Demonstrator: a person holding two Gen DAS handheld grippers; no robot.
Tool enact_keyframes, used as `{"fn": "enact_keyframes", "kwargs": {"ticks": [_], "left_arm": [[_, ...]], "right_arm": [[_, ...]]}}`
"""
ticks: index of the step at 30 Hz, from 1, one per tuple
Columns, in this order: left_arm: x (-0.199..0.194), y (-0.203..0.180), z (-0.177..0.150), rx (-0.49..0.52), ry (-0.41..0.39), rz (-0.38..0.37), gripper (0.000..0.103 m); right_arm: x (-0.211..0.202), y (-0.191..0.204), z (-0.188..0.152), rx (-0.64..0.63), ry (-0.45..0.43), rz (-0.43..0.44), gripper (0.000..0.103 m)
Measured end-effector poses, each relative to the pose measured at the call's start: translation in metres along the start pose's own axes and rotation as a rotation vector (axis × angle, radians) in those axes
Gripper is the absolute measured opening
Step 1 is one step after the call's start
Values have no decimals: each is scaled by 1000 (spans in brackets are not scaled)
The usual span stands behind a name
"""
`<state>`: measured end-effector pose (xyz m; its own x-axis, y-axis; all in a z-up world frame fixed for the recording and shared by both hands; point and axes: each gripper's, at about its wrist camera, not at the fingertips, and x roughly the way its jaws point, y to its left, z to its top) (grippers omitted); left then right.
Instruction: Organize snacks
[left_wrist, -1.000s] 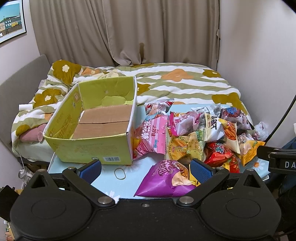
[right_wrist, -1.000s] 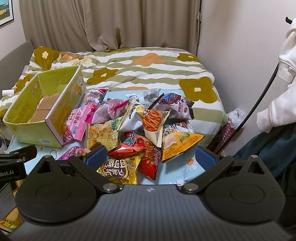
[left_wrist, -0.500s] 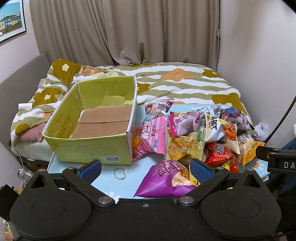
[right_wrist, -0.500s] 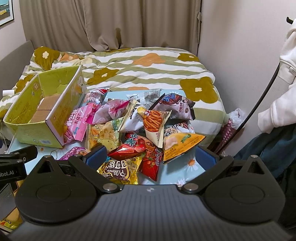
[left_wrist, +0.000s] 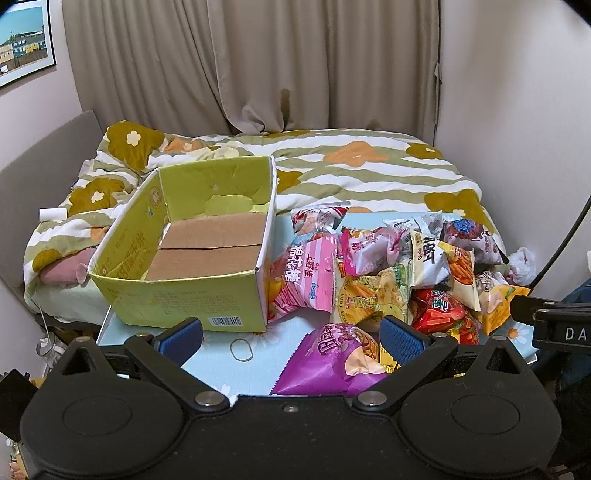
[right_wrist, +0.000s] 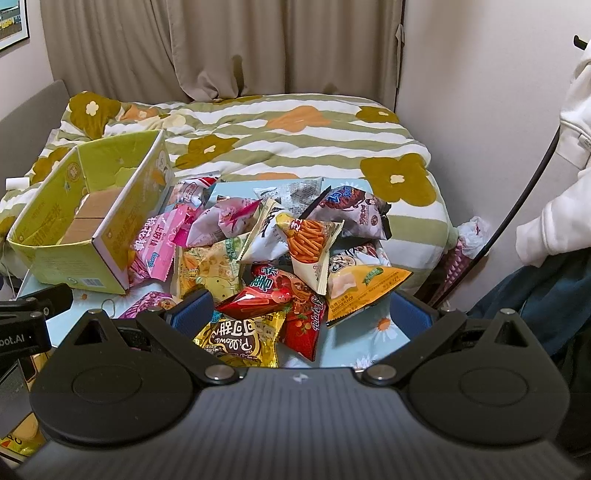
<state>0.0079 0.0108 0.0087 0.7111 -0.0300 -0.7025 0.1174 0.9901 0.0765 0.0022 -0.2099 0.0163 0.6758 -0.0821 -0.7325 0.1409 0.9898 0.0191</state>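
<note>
Risk: if you clamp one slick packet deep in the snack pile (right_wrist: 280, 254), its neighbours may slide off the blue table (left_wrist: 218, 354); the purple bag (left_wrist: 332, 365) lies near your edge.
Second risk: the pink bag (left_wrist: 308, 275) leans on the green box (left_wrist: 192, 306), so pulling it may nudge the box.
Left gripper (left_wrist: 291, 334): you hold it low and level, spread wide, holding nothing, above the rubber band (left_wrist: 242, 345).
Right gripper (right_wrist: 303, 314): also spread and holding nothing, aimed at the yellow bag (right_wrist: 240, 341) and red bag (right_wrist: 269, 293).
Box: no snacks inside it yet.
</note>
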Motion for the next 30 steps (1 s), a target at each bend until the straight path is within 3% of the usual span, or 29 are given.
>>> {"fn": "enact_keyframes", "kwargs": {"ticks": [30], "left_arm": [[-7,0,-2,-32,21,-5,103]], "right_arm": [[-6,2,5,2,29,17,103]]}}
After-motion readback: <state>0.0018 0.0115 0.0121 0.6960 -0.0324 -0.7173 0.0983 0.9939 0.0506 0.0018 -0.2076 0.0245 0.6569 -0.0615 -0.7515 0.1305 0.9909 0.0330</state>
